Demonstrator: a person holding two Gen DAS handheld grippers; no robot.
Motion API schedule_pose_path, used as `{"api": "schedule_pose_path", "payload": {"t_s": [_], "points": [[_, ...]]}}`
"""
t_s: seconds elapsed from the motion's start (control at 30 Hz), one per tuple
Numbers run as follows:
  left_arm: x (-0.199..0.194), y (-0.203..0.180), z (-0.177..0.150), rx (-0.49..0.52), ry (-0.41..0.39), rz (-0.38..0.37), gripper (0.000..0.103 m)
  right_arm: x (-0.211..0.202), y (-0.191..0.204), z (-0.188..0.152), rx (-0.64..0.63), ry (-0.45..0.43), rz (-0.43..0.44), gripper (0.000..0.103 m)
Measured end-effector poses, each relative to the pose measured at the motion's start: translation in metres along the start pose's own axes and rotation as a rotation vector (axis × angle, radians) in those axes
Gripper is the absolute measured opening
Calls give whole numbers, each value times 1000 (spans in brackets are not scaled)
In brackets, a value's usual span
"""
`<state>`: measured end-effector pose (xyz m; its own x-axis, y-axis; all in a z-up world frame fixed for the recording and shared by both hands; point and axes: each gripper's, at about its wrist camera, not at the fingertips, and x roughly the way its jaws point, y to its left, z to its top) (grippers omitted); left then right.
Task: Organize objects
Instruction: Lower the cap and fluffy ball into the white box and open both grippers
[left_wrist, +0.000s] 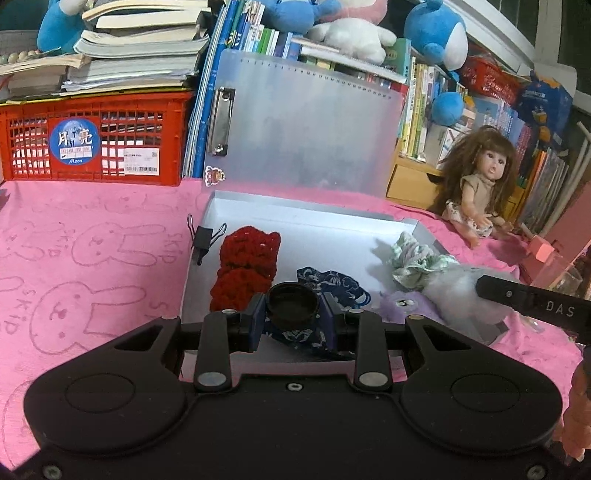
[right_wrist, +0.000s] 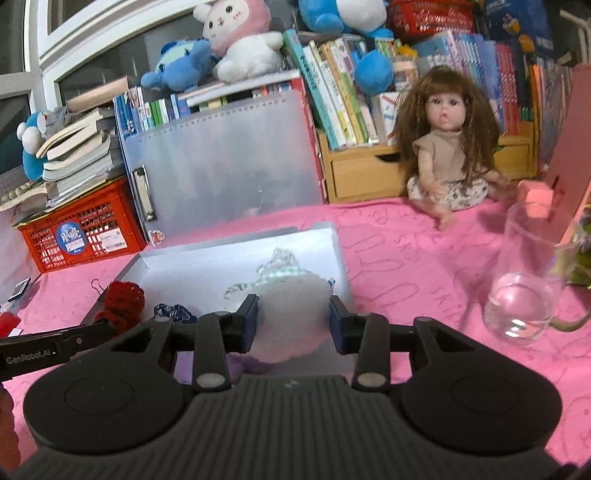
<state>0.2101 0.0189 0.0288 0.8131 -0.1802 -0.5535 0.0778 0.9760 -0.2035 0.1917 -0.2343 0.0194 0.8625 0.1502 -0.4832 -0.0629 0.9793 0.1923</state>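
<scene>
My left gripper (left_wrist: 293, 314) is shut on a small round black cap (left_wrist: 292, 305), held over the near part of a shallow white box (left_wrist: 314, 229). In the box lie a red crocheted piece (left_wrist: 245, 269), a dark blue patterned scrunchie (left_wrist: 340, 290) and a green-and-white scrunchie (left_wrist: 417, 258). My right gripper (right_wrist: 293, 321) is shut on a fluffy grey-white plush (right_wrist: 293, 314) over the box's (right_wrist: 338, 254) right side. A purple plush part (left_wrist: 400, 306) shows under it. The red piece (right_wrist: 125, 302) and the blue scrunchie (right_wrist: 175, 312) also appear in the right wrist view.
A black binder clip (left_wrist: 205, 234) grips the box's left wall. Behind stand a clear clipboard (left_wrist: 306, 122), a red crate (left_wrist: 92, 140) with stacked books, and bookshelves with plush toys. A doll (right_wrist: 447, 147) sits on the pink cloth, a glass (right_wrist: 524, 277) to the right.
</scene>
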Motion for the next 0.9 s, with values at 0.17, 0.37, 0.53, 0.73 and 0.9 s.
{"api": "schedule_pose_path", "payload": {"t_s": [0.17,0.37,0.53,0.73,0.9], "points": [[10,2,-3,-4,14,15,30,13,1,-2,9,23,10,43],[22,1,1,-2,12,28,30,28,3,7,29,45,22,43],[32,1,8,-8,12,43,30,42,1,15,60,73,39,43],[42,-1,9,-10,17,52,30,52,4,13,64,96,52,43],[47,-1,7,-17,16,57,30,58,1,11,86,114,54,43]]}}
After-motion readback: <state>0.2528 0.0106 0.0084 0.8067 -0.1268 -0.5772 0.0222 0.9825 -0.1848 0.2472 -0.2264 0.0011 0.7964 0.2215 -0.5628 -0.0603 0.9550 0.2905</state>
